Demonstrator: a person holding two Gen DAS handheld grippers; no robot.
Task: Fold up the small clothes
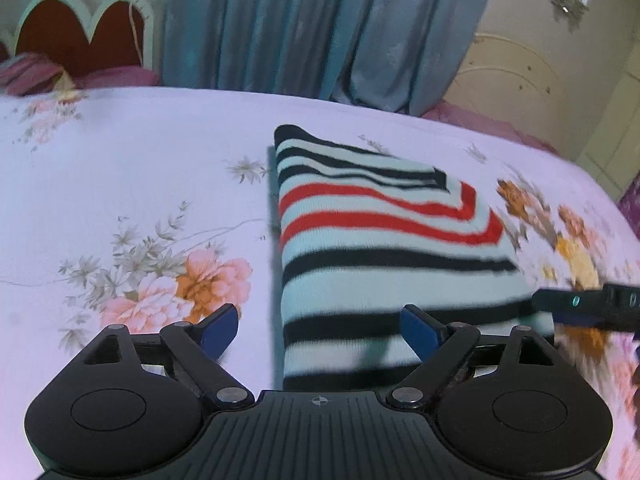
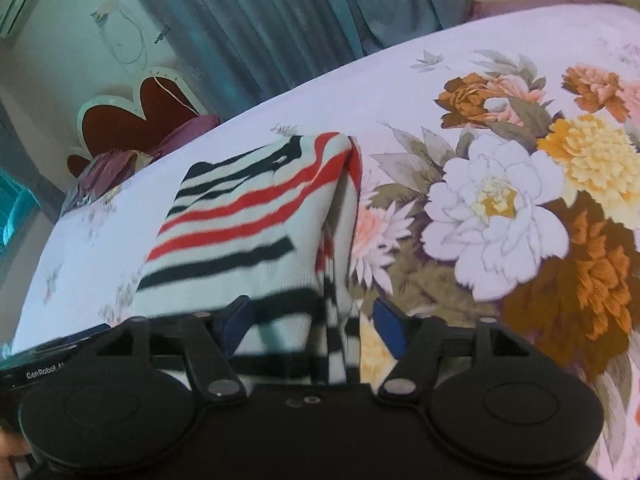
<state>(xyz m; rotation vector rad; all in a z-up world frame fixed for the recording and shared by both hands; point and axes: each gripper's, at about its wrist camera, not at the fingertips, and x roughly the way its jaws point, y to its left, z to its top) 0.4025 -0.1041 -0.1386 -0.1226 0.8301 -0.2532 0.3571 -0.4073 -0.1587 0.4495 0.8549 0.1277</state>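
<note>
One striped garment point(image 1: 384, 248) lies folded on the floral bed point(image 1: 120, 168), curtains point(image 1: 320, 24) behind; both grippers' jaws stand apart, empty.

Bare floral bed point(image 1: 132, 168) lies open left of the folded striped garment point(image 1: 384, 232). On its right side the right tool point(image 1: 592, 308) blocks passage; curtains point(image 1: 320, 24) bound the far edge.

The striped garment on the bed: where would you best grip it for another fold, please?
Probably the striped garment's near hem, from the near side: it lies flat, folded, and that edge already sits between the open left gripper and right gripper.
</note>
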